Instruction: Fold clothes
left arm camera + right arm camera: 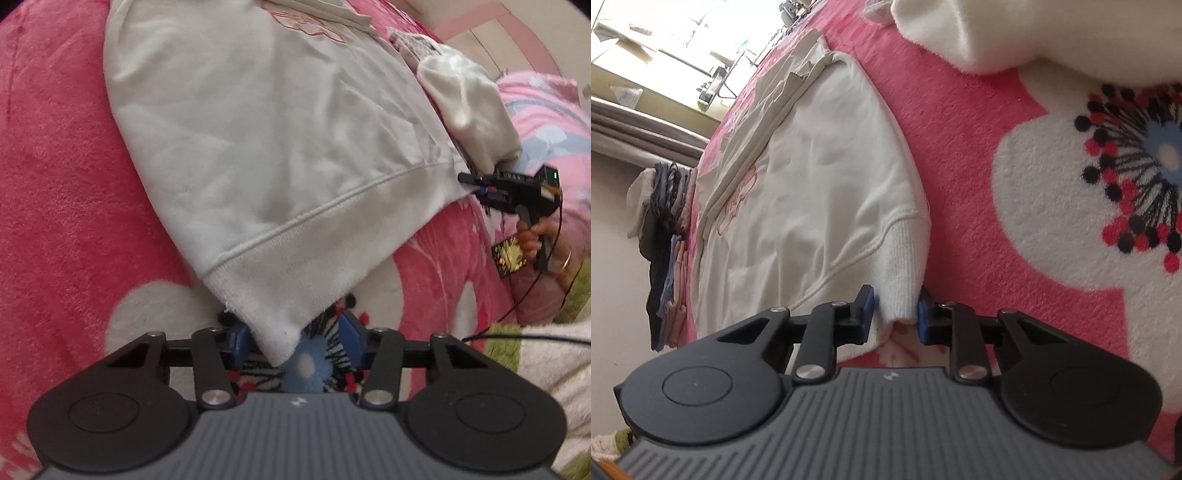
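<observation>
Sweatshirt: the cream sweatshirt (266, 140) lies spread flat on the pink flowered blanket (55, 177); its ribbed hem (295, 258) faces you, and a pale pink print shows on the chest near the far end; a folded beige piece lies on its upper part
Left gripper: your left gripper (293, 341) straddles the near left corner of the hem; the blue pads (351, 332) stand on either side of the cloth; the left pad sits against the fabric, the right pad stands a little off it with the blanket's flower showing in the gap; you have the corner between the jaws, not yet pinched
Right gripper: your right gripper (895, 315) brackets the other hem corner; both blue pads (868, 299) sit just at the ribbed band (905, 266), which bunches between them; whether they truly press it, you cannot tell for certain, though they look to be touching both sides
Right hand: in the left wrist view your hand (535, 240) grips the black handle at the far edge of the hem; a cable trails from it
Nearby: a white fluffy garment (469, 107) lies beside the sweatshirt's right edge; a stack of folded clothes (665, 240) sits at the far end of the bed
</observation>
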A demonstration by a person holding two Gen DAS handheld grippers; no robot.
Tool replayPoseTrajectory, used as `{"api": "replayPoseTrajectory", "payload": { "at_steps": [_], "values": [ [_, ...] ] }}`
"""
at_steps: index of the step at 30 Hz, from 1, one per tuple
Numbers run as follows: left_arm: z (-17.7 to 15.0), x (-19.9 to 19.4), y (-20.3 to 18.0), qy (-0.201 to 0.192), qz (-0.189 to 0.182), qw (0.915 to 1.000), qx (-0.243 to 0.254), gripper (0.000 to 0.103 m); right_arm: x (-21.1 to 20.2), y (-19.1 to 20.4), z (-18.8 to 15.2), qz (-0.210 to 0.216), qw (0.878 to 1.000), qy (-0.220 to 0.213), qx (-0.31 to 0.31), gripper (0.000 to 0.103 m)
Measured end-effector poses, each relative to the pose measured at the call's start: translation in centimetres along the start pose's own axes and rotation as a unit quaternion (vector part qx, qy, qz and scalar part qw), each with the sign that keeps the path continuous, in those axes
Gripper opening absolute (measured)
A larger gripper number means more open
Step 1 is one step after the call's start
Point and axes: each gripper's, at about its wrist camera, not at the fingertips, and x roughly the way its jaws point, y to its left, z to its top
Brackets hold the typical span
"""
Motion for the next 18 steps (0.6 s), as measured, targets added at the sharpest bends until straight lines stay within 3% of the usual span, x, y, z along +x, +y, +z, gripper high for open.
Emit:
{"api": "replayPoseTrajectory", "payload": {
  "at_steps": [4, 9, 15, 18],
  "values": [
    [0.0, 0.1, 0.7, -0.002, 0.008, 0.9994, -0.035, 0.018, 0.3, 0.2, -0.3, -0.001, 1.0, -0.01, 0.002, 0.015],
    [0.1, 0.0, 1.0, 0.001, 0.012, 0.9989, -0.046, 0.012, 0.3, 0.5, -0.9, -0.001, 1.0, -0.03, 0.002, 0.01],
    [0.8, 0.5, 0.7, 0.018, 0.005, 0.9986, -0.049, 0.017, 0.6, 0.1, -1.5, 0.02, 0.998, -0.045, 0.03, 0.009],
    [0.6, 0.6, 0.2, 0.009, 0.015, 0.9993, -0.034, 0.012, 0.6, -0.1, -1.8, 0.023, 0.998, -0.049, 0.036, 0.009]
  ]
}}
